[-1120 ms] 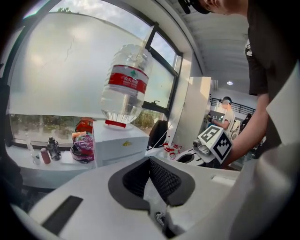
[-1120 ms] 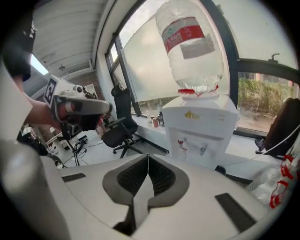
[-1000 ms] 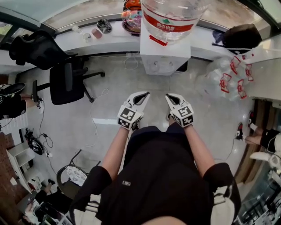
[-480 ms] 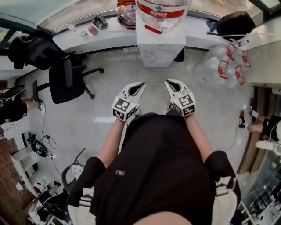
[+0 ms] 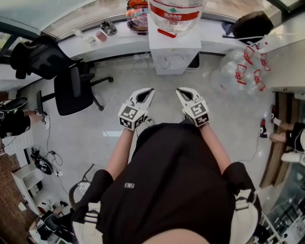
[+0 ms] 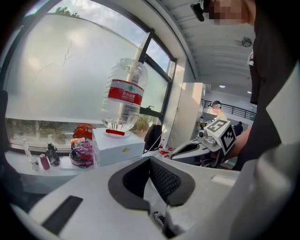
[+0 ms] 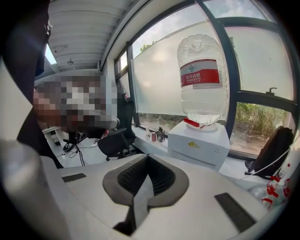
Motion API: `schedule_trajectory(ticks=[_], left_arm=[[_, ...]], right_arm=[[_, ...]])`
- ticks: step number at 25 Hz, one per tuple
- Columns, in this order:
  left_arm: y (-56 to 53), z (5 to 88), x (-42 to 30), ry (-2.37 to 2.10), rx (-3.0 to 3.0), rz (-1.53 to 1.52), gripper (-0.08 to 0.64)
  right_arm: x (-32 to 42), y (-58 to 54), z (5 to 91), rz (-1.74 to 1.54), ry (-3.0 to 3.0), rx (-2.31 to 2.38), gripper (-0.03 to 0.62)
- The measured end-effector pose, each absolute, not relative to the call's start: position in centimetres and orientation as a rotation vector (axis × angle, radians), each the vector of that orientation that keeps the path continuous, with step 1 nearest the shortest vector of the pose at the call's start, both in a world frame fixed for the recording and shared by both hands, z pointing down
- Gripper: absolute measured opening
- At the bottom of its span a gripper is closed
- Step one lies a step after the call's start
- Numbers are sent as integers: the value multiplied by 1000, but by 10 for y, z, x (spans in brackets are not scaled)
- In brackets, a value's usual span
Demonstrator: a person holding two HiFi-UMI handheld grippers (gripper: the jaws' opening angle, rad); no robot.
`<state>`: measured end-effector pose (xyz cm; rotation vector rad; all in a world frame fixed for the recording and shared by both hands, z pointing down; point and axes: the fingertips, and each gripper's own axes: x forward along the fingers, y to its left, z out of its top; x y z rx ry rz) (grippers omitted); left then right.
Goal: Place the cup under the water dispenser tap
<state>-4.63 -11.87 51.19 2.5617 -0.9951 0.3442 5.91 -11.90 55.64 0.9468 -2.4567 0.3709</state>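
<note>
Dispenser (image 5: 175,53), boxy white under clear bottle (image 5: 177,14); left tool (image 5: 148,91) and right tool (image 5: 181,91) closed, empty.

Both arms out front with elbows bent, left forearm (image 5: 118,155) and right forearm (image 5: 214,148) bare. Left tongs (image 5: 144,94) and right tongs (image 5: 184,93) side by side and apart, tips forward, tilted slightly down. Jaws of both pressed together, nothing between them.
</note>
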Motion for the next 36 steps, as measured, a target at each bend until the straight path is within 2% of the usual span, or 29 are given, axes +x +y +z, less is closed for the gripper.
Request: schedule_trajectory(ticks=[36], left_arm=[[-114, 517, -34, -919, 2584, 358, 0]], right_arm=[[71, -111, 572, 474, -2419, 1038, -5]])
